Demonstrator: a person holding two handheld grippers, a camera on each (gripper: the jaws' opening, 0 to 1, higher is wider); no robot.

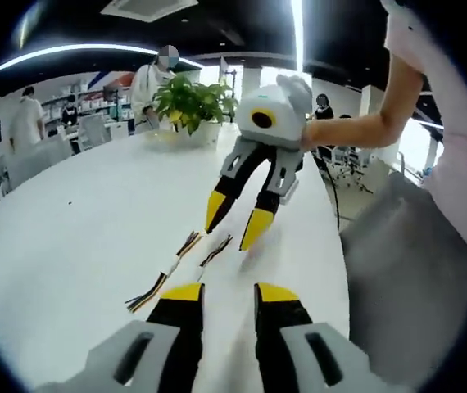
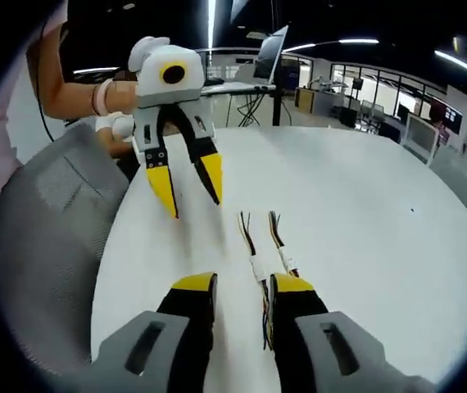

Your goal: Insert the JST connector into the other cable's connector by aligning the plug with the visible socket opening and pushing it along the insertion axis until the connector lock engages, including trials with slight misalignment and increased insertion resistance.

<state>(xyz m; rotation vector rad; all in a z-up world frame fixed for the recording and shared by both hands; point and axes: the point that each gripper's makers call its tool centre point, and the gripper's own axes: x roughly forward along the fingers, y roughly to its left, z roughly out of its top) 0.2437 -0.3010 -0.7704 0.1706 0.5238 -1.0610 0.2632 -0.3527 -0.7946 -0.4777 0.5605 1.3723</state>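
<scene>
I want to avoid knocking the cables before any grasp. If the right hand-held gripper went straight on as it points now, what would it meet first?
Probably the two cables lying side by side on the white table, just ahead of the open right hand-held gripper; depth is unclear.

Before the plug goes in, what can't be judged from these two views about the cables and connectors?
- Left gripper view: the two cables are too small to tell plug from socket.
- Right gripper view: the right gripper covers the cables' near ends.
- Both views: the white connectors are too small to show the socket opening.
</scene>
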